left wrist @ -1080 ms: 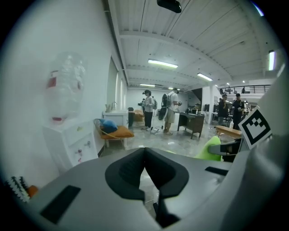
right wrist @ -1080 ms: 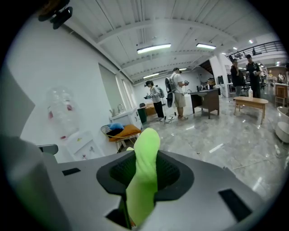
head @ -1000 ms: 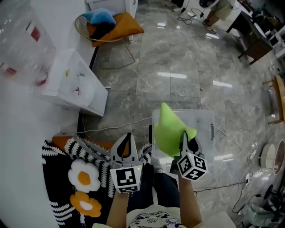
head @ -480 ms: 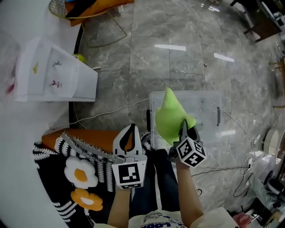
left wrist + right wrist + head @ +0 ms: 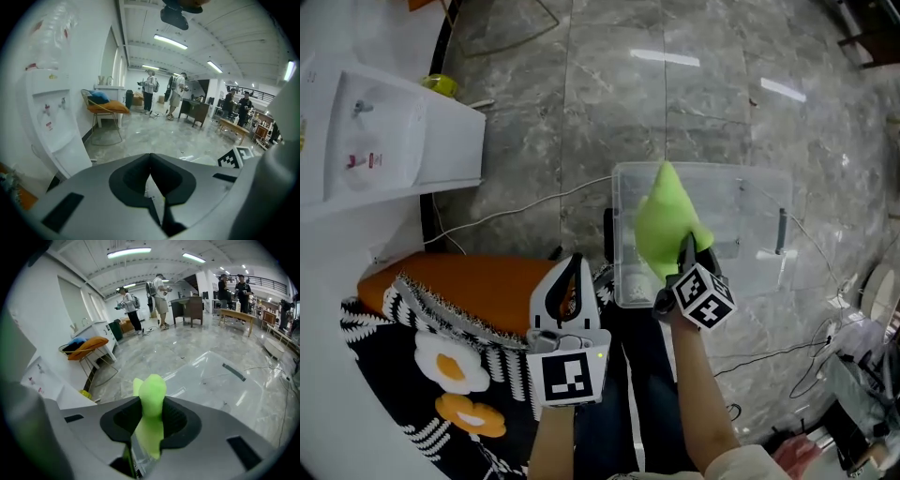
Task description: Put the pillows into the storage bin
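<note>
Glossy grey marble floor (image 5: 703, 103), white water dispenser (image 5: 375, 141), ceiling strip lights (image 5: 170, 41)

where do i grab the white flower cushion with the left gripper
Probably a petal lobe on the rim of the white flower cushion nearest the left gripper, coming down from above. It lies flat on the striped blanket, so only its edge lobes look thin enough.

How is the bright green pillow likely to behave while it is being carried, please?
Probably soft and squashy: the bright green fabric pillow bunches narrow where the right tongs pinch it. Likely light, since one pinch carries it whole.
</note>
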`<state>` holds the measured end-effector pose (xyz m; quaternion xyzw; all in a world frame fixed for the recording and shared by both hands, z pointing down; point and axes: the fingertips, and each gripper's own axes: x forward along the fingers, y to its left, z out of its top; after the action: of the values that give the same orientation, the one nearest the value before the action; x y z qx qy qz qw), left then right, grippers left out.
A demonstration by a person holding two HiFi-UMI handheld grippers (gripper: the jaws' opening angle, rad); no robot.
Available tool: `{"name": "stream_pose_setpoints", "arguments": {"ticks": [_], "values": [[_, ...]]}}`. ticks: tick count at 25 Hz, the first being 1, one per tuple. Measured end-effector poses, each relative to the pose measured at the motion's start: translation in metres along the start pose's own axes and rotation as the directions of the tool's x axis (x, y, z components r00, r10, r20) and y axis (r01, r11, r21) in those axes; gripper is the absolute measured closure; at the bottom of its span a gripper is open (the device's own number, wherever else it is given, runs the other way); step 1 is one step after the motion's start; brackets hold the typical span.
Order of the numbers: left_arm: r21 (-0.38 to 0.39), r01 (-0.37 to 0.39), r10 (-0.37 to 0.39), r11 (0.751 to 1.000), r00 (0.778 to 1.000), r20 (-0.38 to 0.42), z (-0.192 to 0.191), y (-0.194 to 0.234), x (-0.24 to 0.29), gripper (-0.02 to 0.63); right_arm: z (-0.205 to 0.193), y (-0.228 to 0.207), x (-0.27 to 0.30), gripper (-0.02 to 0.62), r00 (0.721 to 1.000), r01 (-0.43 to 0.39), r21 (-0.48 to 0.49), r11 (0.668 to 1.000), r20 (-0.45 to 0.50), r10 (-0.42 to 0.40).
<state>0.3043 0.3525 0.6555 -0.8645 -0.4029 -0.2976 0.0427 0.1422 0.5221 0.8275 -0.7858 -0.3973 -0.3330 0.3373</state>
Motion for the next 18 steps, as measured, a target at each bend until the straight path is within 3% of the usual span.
{"name": "stream_pose_setpoints", "arguments": {"ticks": [10,18], "values": [[-0.054,0.023,-0.027,0.998,0.998,-0.061,-0.075,-0.013,0.029,0.592,-0.078,-0.053,0.082,0.469,0.993,0.09,0.112,0.99,-0.08,-0.081],[-0.081,0.061,-0.069,0.995,0.991,-0.111,-0.107,-0.021,0.021,0.592,-0.099,-0.067,0.095,0.465,0.987,0.141,0.055,0.988,-0.085,-0.136]]}}
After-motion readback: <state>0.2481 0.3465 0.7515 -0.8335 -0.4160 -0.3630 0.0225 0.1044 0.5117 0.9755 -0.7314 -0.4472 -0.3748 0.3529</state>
